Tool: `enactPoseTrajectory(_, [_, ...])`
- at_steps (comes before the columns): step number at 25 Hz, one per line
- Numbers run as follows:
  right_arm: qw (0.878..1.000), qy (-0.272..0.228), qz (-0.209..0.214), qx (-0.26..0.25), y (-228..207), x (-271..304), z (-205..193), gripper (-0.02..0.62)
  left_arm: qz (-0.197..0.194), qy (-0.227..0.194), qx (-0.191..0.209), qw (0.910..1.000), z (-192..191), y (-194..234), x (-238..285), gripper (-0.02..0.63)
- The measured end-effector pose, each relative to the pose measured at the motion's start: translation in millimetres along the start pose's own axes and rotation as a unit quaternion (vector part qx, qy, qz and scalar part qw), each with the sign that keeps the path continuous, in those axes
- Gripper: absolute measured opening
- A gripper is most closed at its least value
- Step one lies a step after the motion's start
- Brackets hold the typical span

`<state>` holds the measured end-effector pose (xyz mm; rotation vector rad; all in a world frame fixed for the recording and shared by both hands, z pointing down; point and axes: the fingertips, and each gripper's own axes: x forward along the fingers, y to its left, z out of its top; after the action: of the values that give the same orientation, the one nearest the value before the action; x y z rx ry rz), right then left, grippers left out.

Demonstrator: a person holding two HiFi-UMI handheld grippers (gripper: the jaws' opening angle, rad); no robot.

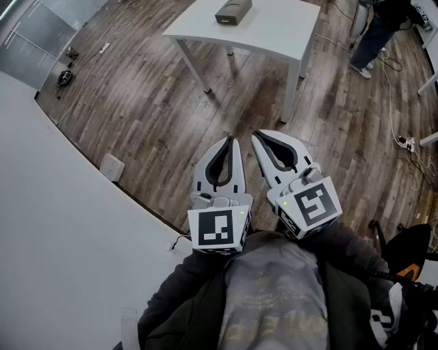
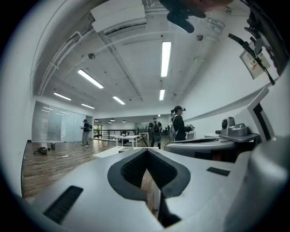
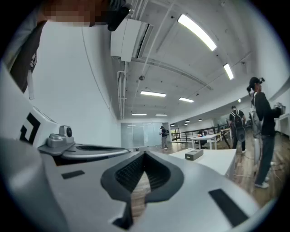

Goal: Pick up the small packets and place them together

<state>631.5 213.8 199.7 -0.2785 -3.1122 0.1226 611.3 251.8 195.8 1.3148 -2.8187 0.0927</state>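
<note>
1. The only container-like thing is a grey box (image 1: 233,11) lying on a white table (image 1: 274,34) ahead of the grippers. Its top is closed, so its contents cannot be told.
2. The small packets cannot be made out in any view.
3. The left gripper (image 1: 229,140) has its jaws pressed together at the tips, with nothing between the pads. It is held level, close in front of the wearer's jacket (image 1: 274,301) and above the wood floor (image 1: 150,102).
4. The right gripper (image 1: 257,136) is likewise closed and empty. It is level and just beside the left one, with the two tips near each other but apart.
5. Only the head view shows the floor from above. A power strip (image 1: 407,143) with cables lies at the right, and a standing person's legs (image 1: 369,41) show beyond the table's far corner.
6. Only the gripper views show the upper room — ceiling light strips (image 2: 166,58), a wall-mounted air conditioner (image 3: 131,38) and a glass partition (image 3: 142,134). Several people stand farther off, among them a person in a cap (image 2: 179,122).
7. Each gripper view also catches the other gripper's body alongside its own jaws.
</note>
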Motion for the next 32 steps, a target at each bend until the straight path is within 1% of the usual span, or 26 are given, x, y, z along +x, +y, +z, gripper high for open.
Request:
enactPoseTrajectory(4, [1.0, 0.0, 0.0, 0.0, -8, -2, 1, 0.005, -0.002, 0.003, 0.005, 1.0, -2, -6, 7, 0.002])
enactPoseTrajectory(10, [1.0, 0.0, 0.0, 0.0, -22, -10, 0, 0.005, 0.0, 0.005, 0.002, 1.0, 0, -21, 16, 0.002])
enactPoseTrajectory(15, [1.0, -0.011, 0.011, 0.022, -47, -21, 2, 0.005, 0.006, 0.006, 0.0, 1.0, -1, -41, 30, 0.002])
enactPoseTrajectory(17, [0.999, -0.008, 0.018, 0.026, -52, -24, -4, 0.006, 0.011, 0.009, 0.0, 0.9999, -8, -48, 35, 0.002])
enactPoseTrajectory(20, [0.999, 0.007, 0.029, 0.034, -52, -25, -20, 0.006, 0.019, 0.028, -0.005, 0.9994, -25, -52, 33, 0.002])
enactPoseTrajectory(22, [0.998, 0.015, 0.043, 0.038, -45, -19, -27, 0.006, 0.031, 0.035, -0.01, 0.9988, -31, -44, 29, 0.002])
enactPoseTrajectory(25, [0.997, 0.015, 0.061, 0.039, -32, 2, -28, 0.006, 0.053, 0.036, -0.014, 0.9978, -34, -17, 25, 0.002])
enactPoseTrajectory(29, [0.996, 0.02, 0.078, 0.026, -5, 41, -31, 0.006, 0.095, 0.036, -0.027, 0.9944, -41, 43, 16, 0.002])
enactPoseTrajectory(32, [0.997, 0.012, 0.077, 0.023, 10, 80, -28, 0.006, 0.109, 0.035, -0.028, 0.993, -43, 86, 14, 0.002])
